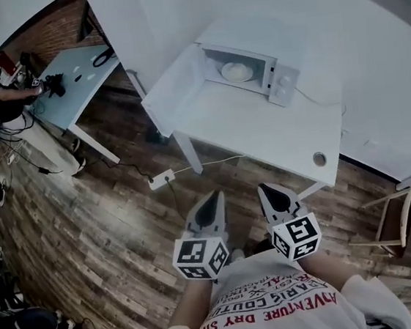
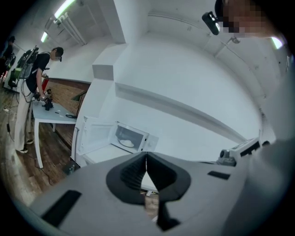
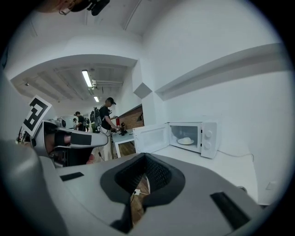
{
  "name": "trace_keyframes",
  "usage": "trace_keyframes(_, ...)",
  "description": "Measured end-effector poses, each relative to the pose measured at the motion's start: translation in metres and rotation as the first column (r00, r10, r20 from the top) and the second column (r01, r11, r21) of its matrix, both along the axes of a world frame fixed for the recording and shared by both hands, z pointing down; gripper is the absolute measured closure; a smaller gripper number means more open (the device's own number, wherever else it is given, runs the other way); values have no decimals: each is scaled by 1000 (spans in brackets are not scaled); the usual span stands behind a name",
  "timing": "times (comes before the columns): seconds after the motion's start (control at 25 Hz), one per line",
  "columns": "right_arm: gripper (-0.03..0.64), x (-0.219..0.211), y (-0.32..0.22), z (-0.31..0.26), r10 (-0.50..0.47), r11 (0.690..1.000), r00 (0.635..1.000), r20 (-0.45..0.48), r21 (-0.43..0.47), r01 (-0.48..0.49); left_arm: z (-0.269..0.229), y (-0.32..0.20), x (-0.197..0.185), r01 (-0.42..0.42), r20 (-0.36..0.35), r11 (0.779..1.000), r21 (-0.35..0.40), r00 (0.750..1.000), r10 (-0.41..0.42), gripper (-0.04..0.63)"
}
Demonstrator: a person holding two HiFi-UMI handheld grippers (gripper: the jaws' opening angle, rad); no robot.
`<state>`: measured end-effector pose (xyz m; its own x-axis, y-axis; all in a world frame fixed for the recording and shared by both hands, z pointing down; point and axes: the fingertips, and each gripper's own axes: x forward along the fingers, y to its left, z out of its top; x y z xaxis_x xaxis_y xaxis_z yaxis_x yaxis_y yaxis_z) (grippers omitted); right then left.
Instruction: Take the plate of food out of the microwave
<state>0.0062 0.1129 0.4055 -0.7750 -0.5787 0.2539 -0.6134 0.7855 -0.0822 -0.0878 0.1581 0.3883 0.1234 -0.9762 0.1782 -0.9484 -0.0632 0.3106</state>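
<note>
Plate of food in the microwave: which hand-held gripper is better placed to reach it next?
Right, probably. Both are shut and short of the table. The right hand-held gripper lines up nearer the plate, while the open microwave door juts out on the side of the left hand-held gripper.

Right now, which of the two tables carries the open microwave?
The near white table, straight ahead; the far table beside the brick wall has none.

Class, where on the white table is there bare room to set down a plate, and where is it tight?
Free: the tabletop between the microwave front and the near edge, bordered left by the open door, right by a round fitting. Tight: inside the microwave, around the plate.
</note>
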Motion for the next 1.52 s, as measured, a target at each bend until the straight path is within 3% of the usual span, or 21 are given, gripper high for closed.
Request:
trace_keyframes(0.36,606,-20,-85,26,51,998,999,-11,-30,-51,33,-76,-16,-49,-5,997,-67,999,49,588)
trace_keyframes(0.76,606,-52,-229,23,8,1000,1000,-8,-21,-8,31,-223,-44,-39,6,996,-77,999,40,588)
trace_keyframes(0.92,606,-48,-280,23,20,998,1000,18,-58,-19,35,-279,-41,-46,-8,994,-99,999,45,588)
trace_keyframes(1.28,606,-39,-355,36,97,991,995,7,-98,-96,55,-353,-38,-96,-24,983,-154,995,93,588)
trace_keyframes(1.52,606,-42,-393,46,180,978,983,-21,-107,-181,71,-402,-54,-144,-72,973,-182,989,133,586)
